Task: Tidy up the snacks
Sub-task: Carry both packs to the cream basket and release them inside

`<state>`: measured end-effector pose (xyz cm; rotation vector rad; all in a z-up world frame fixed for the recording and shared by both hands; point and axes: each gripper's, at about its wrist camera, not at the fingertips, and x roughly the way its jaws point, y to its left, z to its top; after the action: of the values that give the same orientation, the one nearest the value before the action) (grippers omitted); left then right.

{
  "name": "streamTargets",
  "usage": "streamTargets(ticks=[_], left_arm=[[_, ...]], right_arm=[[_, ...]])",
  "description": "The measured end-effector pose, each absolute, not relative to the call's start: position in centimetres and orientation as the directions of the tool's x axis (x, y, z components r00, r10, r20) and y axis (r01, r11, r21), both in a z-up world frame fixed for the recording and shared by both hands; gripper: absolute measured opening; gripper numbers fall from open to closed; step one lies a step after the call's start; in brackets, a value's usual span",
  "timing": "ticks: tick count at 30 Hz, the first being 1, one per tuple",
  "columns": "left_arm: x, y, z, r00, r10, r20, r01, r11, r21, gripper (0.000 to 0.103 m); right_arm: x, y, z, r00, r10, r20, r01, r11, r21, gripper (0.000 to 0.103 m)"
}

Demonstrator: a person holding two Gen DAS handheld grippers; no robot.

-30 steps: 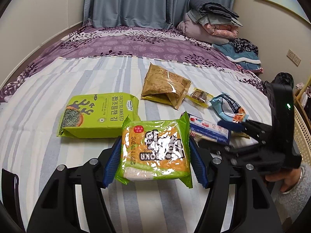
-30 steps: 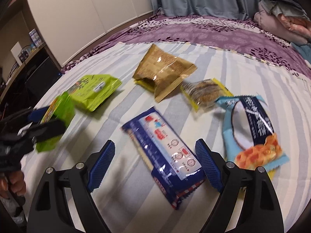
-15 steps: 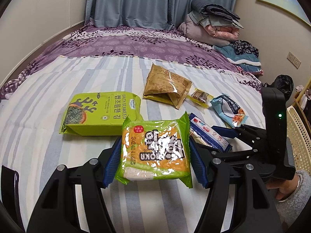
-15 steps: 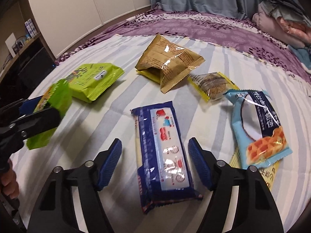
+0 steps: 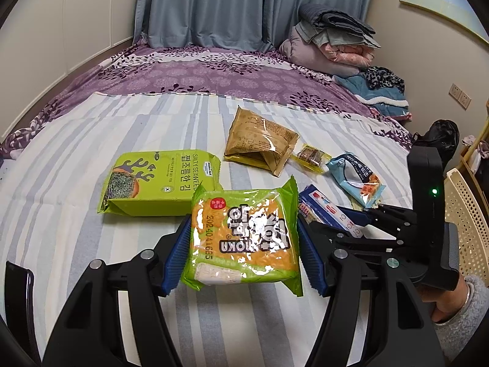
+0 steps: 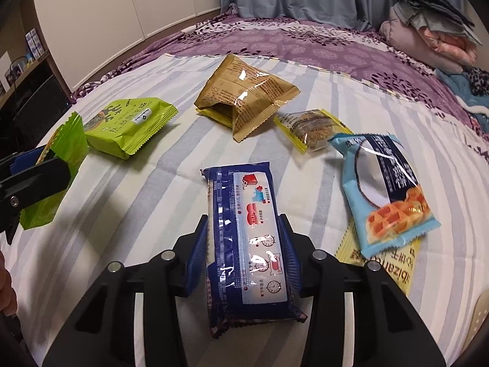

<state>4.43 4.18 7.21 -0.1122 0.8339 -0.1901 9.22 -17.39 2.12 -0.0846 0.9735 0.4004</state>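
Leftmost on the striped bed sheet point(image 5: 76, 165): a green seaweed pack point(image 5: 162, 183), lying flat, untouched. Just right of it, the left gripper point(image 5: 243, 244) has its jaws clamped on an orange-and-green noodle packet point(image 5: 244, 235), held just above the sheet. Further back, a brown snack bag point(image 6: 244, 98) and a small yellow-edged cookie wrapper point(image 6: 311, 128), both loose. Next, the right gripper point(image 6: 243, 253): jaws closing on a long blue biscuit pack point(image 6: 244, 238), blue pads already at both its long sides. Far right, a light-blue waffle packet point(image 6: 388, 192) overlapping a yellow packet point(image 6: 394, 263). No bin or sorted pile visible on the bed. Judgement: early stage, with two packs in hand and five left scattered.
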Motion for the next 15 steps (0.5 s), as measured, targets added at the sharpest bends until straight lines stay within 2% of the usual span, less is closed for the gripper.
streamTargets(ticks=[15], left_arm=[[3.2,2.3,8.7,0.669,-0.218,-0.710,0.159,0.976,-0.150,0.066]], right_arm=[[4.9,-21.3,5.3,0.566,0.340,-0.751,-0.303,0.933,0.194,0.044]])
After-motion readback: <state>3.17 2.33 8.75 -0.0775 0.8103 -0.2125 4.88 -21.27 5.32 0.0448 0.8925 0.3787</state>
